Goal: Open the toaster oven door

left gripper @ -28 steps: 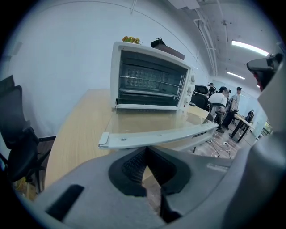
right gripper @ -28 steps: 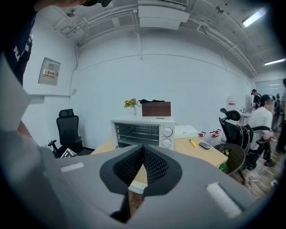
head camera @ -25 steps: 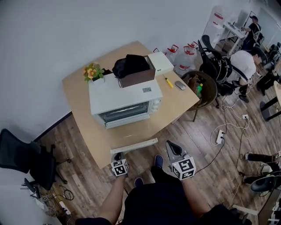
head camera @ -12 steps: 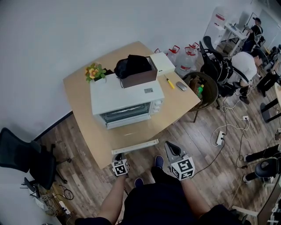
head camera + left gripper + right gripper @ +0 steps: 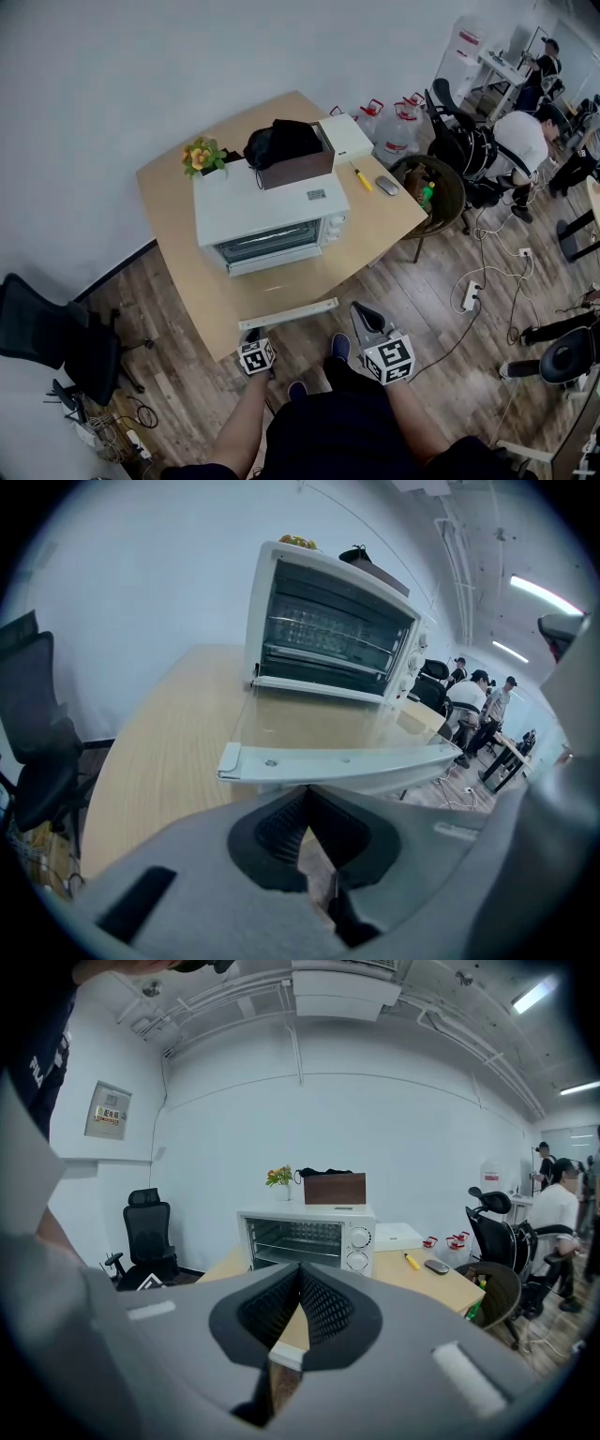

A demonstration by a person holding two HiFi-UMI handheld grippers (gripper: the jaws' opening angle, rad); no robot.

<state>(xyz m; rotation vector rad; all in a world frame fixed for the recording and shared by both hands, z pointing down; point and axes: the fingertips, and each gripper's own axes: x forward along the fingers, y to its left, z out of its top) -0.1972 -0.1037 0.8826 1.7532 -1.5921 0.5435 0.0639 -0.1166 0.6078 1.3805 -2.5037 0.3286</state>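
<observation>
A white toaster oven [image 5: 270, 217] stands on the wooden table [image 5: 178, 253]. Its glass door [image 5: 281, 291] lies folded down flat, and the handle bar [image 5: 287, 313] reaches the table's near edge. In the left gripper view the oven [image 5: 333, 635] shows its racks, and the door handle [image 5: 347, 764] lies just beyond my jaws. My left gripper [image 5: 251, 336] is shut and empty, just below the handle's left end. My right gripper [image 5: 362, 311] is also shut and empty, off the table's edge to the right of the handle. The oven [image 5: 307, 1235] faces it.
A brown box with a black bag [image 5: 286, 150] sits on the oven, with a flower pot [image 5: 199, 156] behind. A white box [image 5: 345, 134], a yellow tool [image 5: 360, 175] and a mouse [image 5: 385, 184] lie on the right. Office chairs [image 5: 42, 333], water jugs [image 5: 398, 127], floor cables and seated people surround the table.
</observation>
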